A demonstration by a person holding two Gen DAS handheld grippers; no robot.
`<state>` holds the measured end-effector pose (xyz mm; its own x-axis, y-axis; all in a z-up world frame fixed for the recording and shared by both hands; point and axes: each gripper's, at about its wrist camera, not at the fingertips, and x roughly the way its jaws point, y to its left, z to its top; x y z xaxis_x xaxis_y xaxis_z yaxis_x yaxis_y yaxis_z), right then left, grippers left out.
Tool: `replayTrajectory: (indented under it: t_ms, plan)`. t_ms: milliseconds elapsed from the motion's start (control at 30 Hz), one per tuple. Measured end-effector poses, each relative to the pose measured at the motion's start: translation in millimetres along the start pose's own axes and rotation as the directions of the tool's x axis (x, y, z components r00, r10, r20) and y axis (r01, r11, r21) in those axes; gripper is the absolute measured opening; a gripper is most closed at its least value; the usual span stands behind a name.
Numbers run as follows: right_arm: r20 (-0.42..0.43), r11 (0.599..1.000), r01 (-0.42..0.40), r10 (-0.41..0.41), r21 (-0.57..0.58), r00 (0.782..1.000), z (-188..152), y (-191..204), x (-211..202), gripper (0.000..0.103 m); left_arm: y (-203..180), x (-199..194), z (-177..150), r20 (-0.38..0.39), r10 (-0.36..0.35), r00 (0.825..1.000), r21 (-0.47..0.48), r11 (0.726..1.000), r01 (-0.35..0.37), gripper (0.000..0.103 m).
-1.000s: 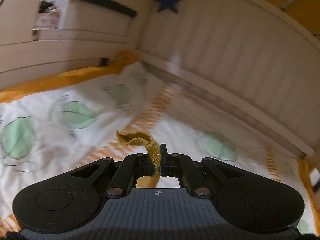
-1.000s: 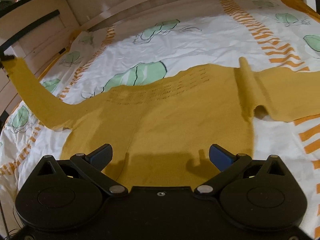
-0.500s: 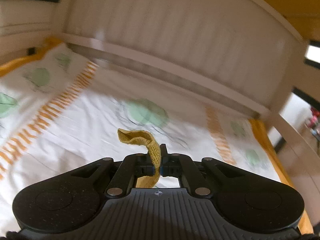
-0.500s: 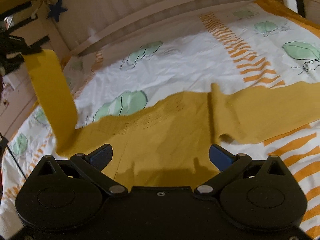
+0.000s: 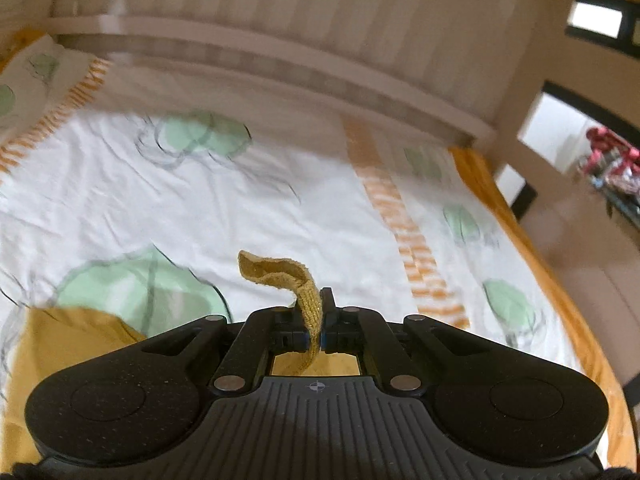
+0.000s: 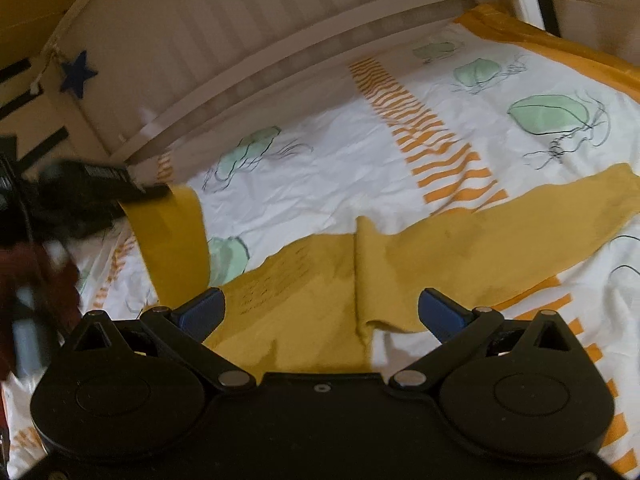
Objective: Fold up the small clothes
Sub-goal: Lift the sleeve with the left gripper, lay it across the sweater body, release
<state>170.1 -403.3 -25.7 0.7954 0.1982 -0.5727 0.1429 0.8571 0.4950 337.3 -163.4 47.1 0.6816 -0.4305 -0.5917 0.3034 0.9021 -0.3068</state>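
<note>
A mustard-yellow knit top lies spread on the bed sheet, its right sleeve stretched out flat to the right. My left gripper is shut on the cuff of the left sleeve, and the cuff curls up above the fingers. In the right wrist view that gripper holds the left sleeve lifted above the top's left side. My right gripper is open and empty, hovering over the top's body.
The white sheet with green leaf prints and orange stripes covers the mattress. A white slatted bed rail with a blue star runs along the back. The bed's orange edge and the room floor lie to the right.
My left gripper has swung right and inward with the sleeve, carrying it over toward the top's body. My right gripper has stayed open and drawn back a little.
</note>
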Motion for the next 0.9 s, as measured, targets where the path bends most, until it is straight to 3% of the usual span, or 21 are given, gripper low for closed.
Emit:
replayTrajectory:
  t_ms: [233,367,467,667,767,900]
  plan:
    - [0.016,0.998,0.007,-0.008,0.06,1.0,9,-19,-3,0.102,-26,32,-37,-0.076,-0.033,0.997,0.022,0.999,0.035,0.005]
    - [0.023,0.997,0.01,-0.012,0.075,1.0,11,-24,-5,0.102,-37,40,-46,-0.098,-0.076,0.992,0.019,0.997,0.078,0.012]
    - [0.023,0.997,0.015,-0.017,0.077,1.0,11,-25,-4,0.102,-47,40,-49,-0.096,-0.109,0.989,0.031,0.993,0.112,0.027]
    - [0.014,0.997,0.023,-0.024,0.069,1.0,10,-25,-1,0.102,-47,25,-53,-0.075,-0.141,0.987,0.067,0.987,0.146,0.03]
    - [0.007,0.998,0.025,-0.026,0.063,1.0,9,-25,1,0.102,-31,18,-56,-0.064,-0.113,0.991,0.057,0.992,0.117,0.031]
    - [0.0,0.998,0.03,-0.03,0.062,1.0,7,-25,2,0.102,-3,16,-65,-0.073,-0.013,0.997,0.073,0.997,0.019,0.031]
